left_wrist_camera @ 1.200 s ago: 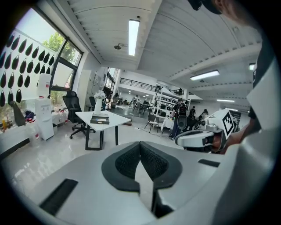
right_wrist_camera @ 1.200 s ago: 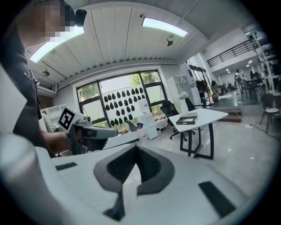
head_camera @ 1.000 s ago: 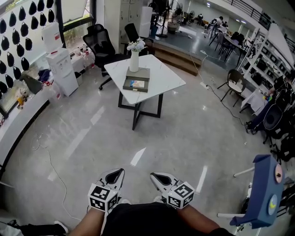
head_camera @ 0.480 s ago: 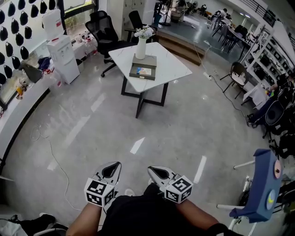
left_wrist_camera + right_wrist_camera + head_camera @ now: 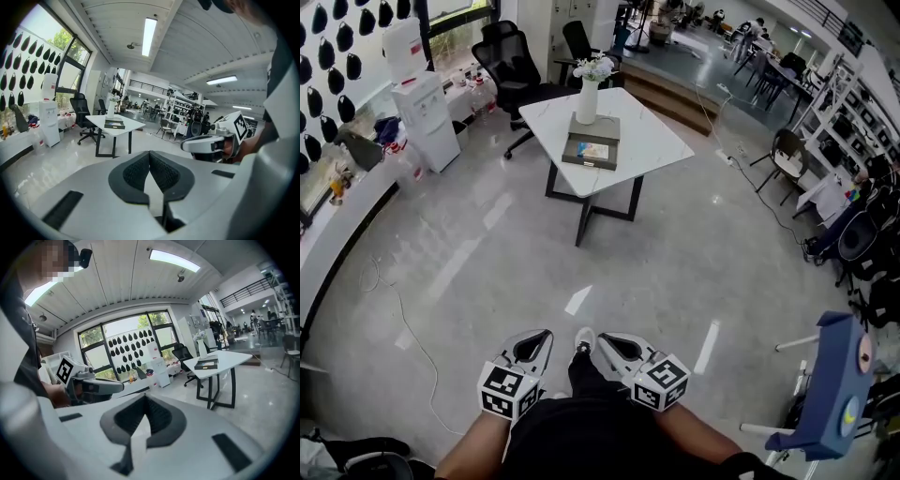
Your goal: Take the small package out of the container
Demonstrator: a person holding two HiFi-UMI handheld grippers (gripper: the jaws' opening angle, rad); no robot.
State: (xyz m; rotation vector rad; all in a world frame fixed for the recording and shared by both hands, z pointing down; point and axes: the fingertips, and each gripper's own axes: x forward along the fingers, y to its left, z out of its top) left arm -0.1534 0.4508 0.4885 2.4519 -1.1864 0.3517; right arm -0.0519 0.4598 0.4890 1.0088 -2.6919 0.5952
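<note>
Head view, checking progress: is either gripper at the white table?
No, the left gripper and right gripper hang by the person's body, far from the white table.

Support surface: one white square-topped table [image 5: 652, 141] on black metal legs, standing on a glossy pale grey floor [image 5: 487, 253]. Items directly on the tabletop: a tall white vase [image 5: 587, 101] holding white flowers, upright, towards the far corner; a flat dark grey rectangular container [image 5: 590, 152] just in front of the vase, lying flat near the table's middle
</note>
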